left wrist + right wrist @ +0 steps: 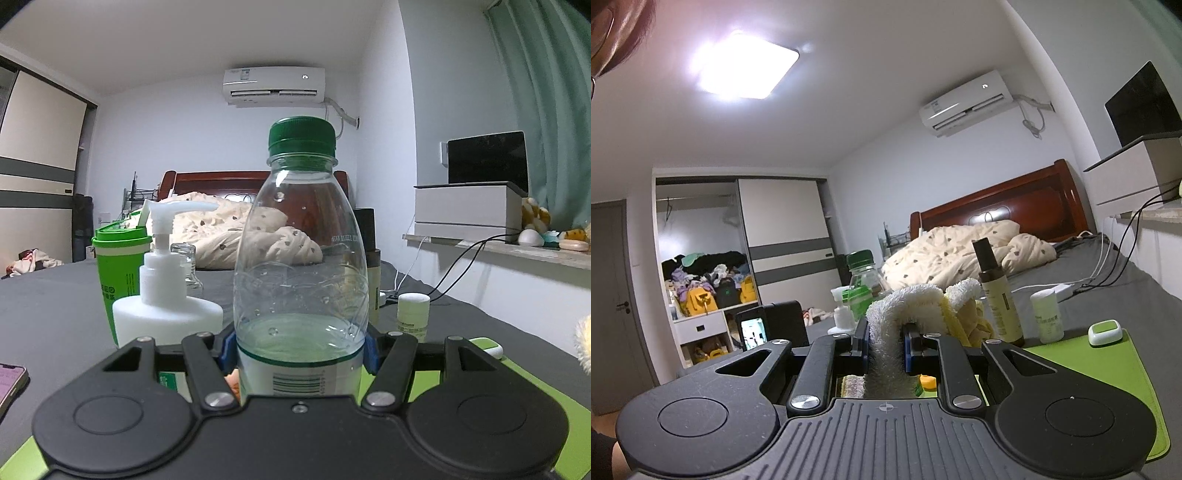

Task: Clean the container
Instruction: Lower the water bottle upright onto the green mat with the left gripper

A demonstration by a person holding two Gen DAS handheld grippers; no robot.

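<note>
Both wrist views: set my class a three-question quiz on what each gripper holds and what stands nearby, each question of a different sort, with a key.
1. True or false: the left gripper is shut on the bottle, whose green cap is on.
2. What does the right gripper hold?
A. a phone
B. a cloth
C. a pump bottle
3. Fill in: the bottle is partly filled with clear ____.

Key
1. True; the blue pads press its sides just above the label.
2. B; the white cloth is pinched between the jaws, and the pump bottle stands free beside the bottle in the left wrist view.
3. Liquid.
</note>
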